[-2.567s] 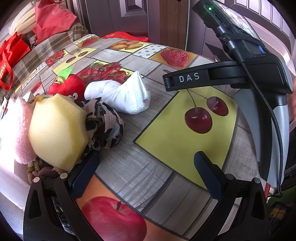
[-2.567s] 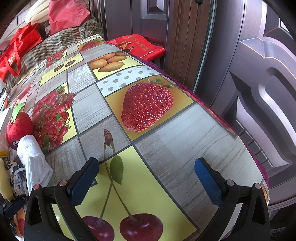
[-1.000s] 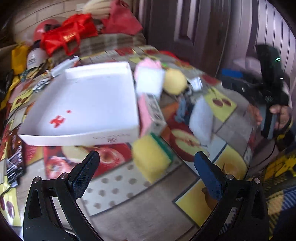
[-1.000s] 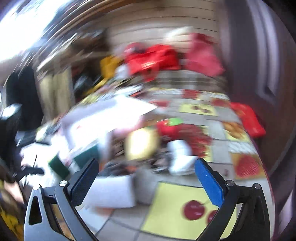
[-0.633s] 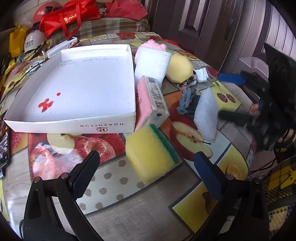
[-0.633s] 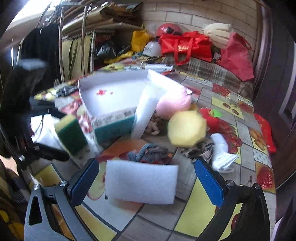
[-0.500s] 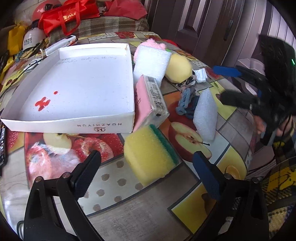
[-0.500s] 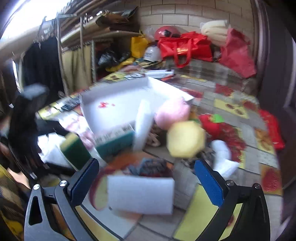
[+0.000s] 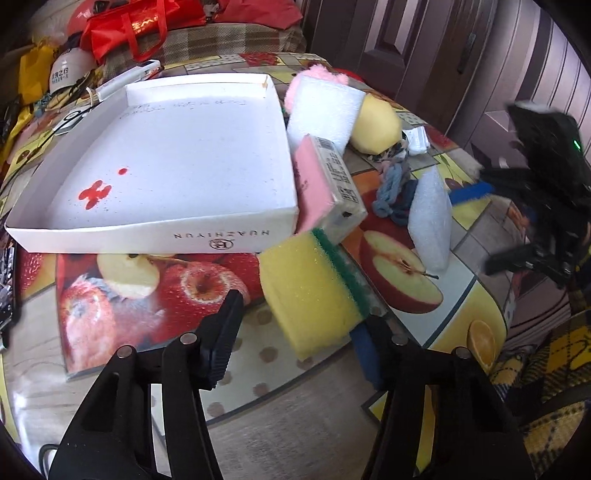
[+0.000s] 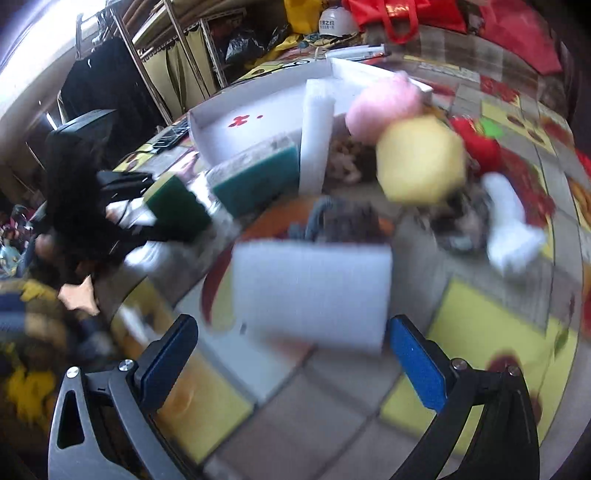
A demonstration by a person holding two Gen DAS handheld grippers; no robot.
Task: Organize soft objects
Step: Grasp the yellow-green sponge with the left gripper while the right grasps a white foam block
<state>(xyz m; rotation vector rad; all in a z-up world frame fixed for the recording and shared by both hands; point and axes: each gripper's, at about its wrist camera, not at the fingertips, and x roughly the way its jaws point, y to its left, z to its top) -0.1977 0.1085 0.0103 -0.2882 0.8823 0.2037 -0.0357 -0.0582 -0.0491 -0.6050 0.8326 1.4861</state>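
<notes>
A yellow sponge with a green scrub side [image 9: 310, 291] lies on the fruit-print tablecloth, between the fingers of my left gripper [image 9: 295, 336]. Its jaws are closing. The blue right pad is at the sponge's edge, and the left pad still stands apart from it. A white foam block [image 10: 314, 291] sits just ahead of my right gripper [image 10: 291, 356], which is open and wide, with the block roughly between its tips and untouched. The right wrist view is blurred. The empty white box [image 9: 166, 234] stands behind the sponge.
Beside the box lie a pink wrapped sponge [image 9: 321, 184], a second white foam block [image 9: 321, 110], a yellow hexagonal sponge [image 9: 376, 122], a pink fluffy thing [image 10: 384, 103], tangled yarn [image 9: 391, 192], a white cloth [image 10: 509, 221] and a red plush [image 10: 476, 144]. Red bags [image 9: 140, 18] crowd the table's far end.
My left jaws have narrowed around the yellow sponge. The right gripper has sunk and tipped down toward the white foam block, which now looms larger.
</notes>
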